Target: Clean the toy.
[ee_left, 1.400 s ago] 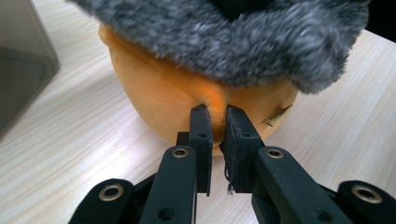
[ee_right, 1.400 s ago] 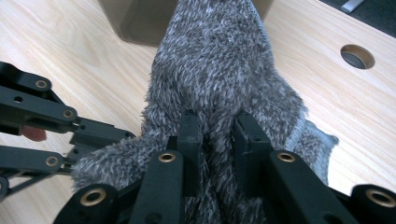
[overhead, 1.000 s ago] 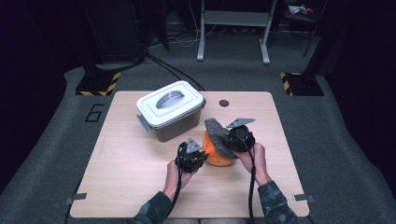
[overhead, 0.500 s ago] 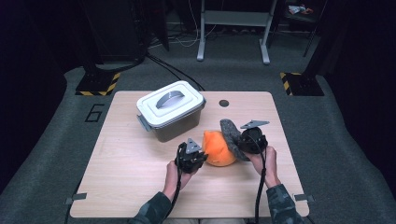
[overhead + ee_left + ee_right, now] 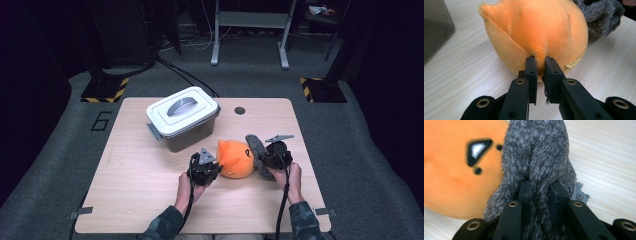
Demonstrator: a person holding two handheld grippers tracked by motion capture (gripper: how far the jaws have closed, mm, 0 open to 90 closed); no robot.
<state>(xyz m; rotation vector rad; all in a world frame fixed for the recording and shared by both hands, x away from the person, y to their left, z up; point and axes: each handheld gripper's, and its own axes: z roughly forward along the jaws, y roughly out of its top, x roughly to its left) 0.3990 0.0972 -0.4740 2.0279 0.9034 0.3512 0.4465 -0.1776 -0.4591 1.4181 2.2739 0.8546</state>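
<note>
An orange plush toy point(image 5: 235, 159) lies on the wooden table point(image 5: 140, 180) between my two hands. My left gripper point(image 5: 210, 167) is at its left side, shut on a pinch of its orange fabric point(image 5: 539, 56). A grey fuzzy cloth piece point(image 5: 257, 148) lies against the toy's right side. My right gripper point(image 5: 264, 159) is shut on that grey fuzzy piece point(image 5: 541, 162). In the right gripper view the toy's black and white eye mark point(image 5: 477, 148) faces me.
A lidded white and grey plastic box point(image 5: 183, 118) stands behind and left of the toy. A small dark round hole point(image 5: 240, 110) sits near the table's far edge. Bare tabletop lies to the front left.
My right gripper has moved right and down with the grey piece, from above the toy to its right side. The toy's orange body now shows uncovered. The left gripper has kept still.
</note>
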